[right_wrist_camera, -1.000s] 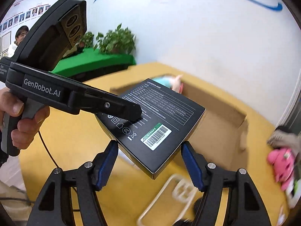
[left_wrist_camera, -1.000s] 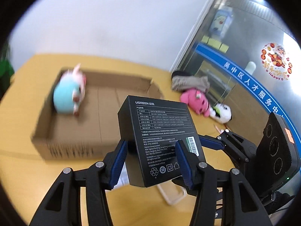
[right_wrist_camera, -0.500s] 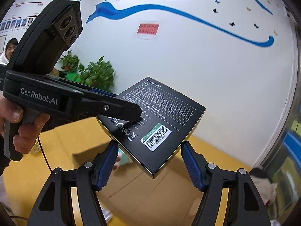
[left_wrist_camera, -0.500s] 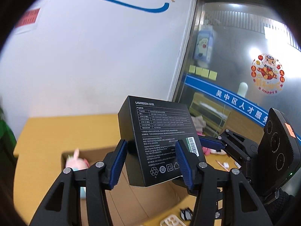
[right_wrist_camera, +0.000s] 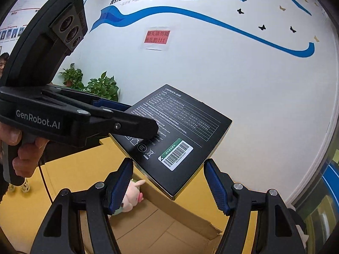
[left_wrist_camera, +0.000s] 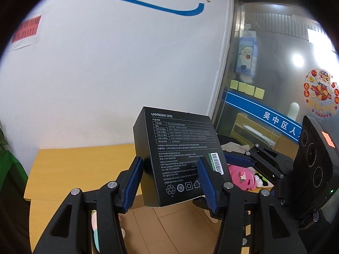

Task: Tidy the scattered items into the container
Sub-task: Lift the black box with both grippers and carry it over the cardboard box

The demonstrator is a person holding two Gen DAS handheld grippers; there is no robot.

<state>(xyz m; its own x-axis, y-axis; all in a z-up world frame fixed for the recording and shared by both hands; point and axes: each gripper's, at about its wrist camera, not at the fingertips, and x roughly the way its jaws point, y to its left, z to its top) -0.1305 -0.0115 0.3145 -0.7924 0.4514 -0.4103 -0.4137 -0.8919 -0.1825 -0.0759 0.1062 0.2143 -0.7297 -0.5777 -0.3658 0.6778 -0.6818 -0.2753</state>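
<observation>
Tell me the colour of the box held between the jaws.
Black box with white print and a green-and-white barcode label; clearest in the right wrist view.

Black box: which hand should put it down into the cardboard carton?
Probably left. The left gripper clamps the box across its flat faces, one finger lying on top. The right gripper only pinches the near corner. The carton lies open just below.

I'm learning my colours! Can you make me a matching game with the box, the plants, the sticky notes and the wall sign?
Things:
1. box
2. plants
3. sticky notes
4. wall sign

Colours:
A. yellow
B. red
C. black
D. green

Pairs: 1-C, 2-D, 3-A, 4-B
</observation>
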